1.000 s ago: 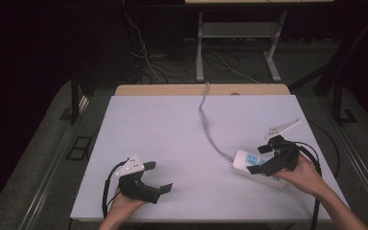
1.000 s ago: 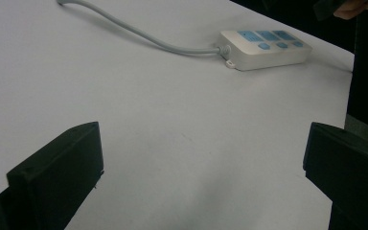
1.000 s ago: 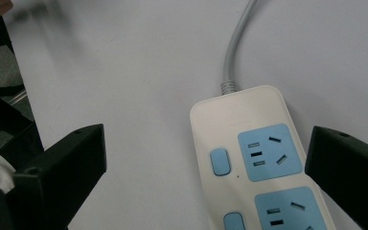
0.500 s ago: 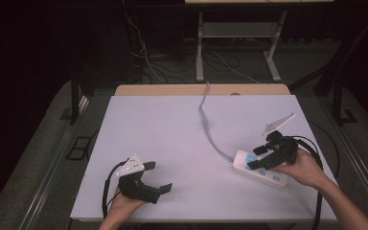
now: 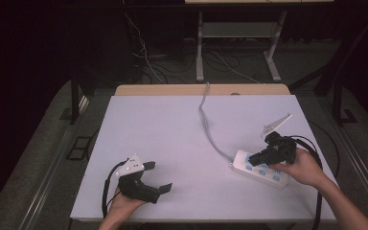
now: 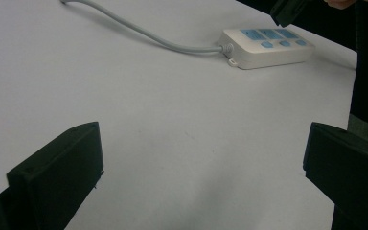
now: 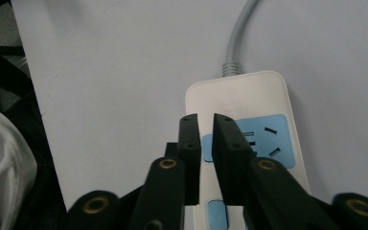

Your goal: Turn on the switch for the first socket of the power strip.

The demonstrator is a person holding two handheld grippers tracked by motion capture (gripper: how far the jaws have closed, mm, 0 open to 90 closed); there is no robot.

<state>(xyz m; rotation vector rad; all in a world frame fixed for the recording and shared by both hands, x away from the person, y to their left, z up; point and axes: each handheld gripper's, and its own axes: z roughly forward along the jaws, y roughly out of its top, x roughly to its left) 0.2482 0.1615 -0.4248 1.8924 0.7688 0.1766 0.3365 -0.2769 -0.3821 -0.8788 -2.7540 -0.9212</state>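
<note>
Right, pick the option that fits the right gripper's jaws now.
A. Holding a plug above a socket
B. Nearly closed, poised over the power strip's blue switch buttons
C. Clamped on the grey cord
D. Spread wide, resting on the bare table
B: in the right gripper view the right gripper has its jaws almost together, nothing between them, over the blue buttons on the white power strip; the grey cord lies beyond, untouched.

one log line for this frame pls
left gripper: open, idle on table | right gripper: nearly shut, empty, over power strip | cord: trails away

A white table (image 5: 172, 124) stands on grey floor (image 5: 48, 139); beyond it, a metal frame (image 5: 239, 33) and loose cables (image 5: 143, 57) in darkness
</note>
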